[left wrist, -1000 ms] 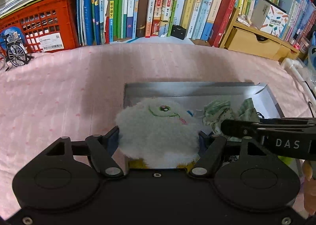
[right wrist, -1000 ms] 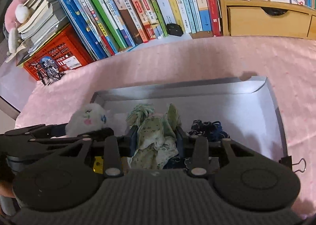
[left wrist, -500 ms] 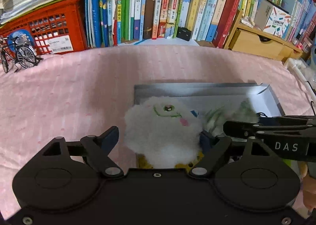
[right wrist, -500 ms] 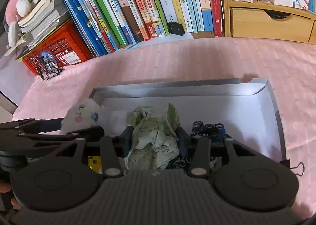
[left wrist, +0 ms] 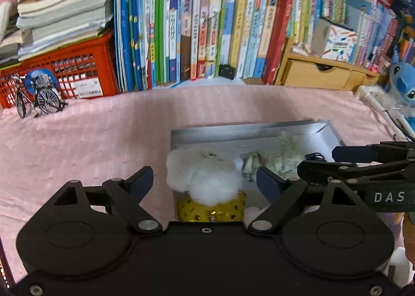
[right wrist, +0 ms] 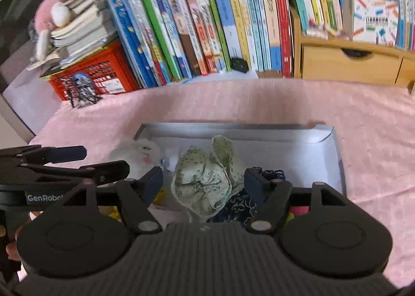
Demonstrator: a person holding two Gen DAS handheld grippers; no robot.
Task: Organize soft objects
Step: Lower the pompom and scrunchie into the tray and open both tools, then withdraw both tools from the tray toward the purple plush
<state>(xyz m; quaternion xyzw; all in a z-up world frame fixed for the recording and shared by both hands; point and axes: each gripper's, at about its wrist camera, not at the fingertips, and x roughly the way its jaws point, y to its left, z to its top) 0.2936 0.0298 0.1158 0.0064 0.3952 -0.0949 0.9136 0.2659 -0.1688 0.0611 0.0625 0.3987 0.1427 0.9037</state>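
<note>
A shallow grey box [left wrist: 241,131] [right wrist: 321,150] lies on the pink cloth. In it a fluffy white plush [left wrist: 201,172] [right wrist: 137,152] rests on a yellow sequinned item [left wrist: 210,209]. My left gripper [left wrist: 205,179] hangs above the plush, its jaws opening, pads clear of the fur on both sides. A crumpled pale green floral cloth [right wrist: 207,179] [left wrist: 280,158] lies in the box over a dark blue patterned cloth [right wrist: 236,207]. My right gripper [right wrist: 203,183] is over the green cloth, jaws opening, pads apart from it.
A row of upright books [left wrist: 207,33] lines the back, with a red crate [left wrist: 64,67] under stacked books and a small model bicycle [left wrist: 36,100] at the left. A wooden drawer unit [right wrist: 350,65] stands at the back right. A blue plush [left wrist: 402,83] sits far right.
Both grippers have opened and lifted back from the box. The white plush and the green cloth, held a second ago, now lie free in the box.
</note>
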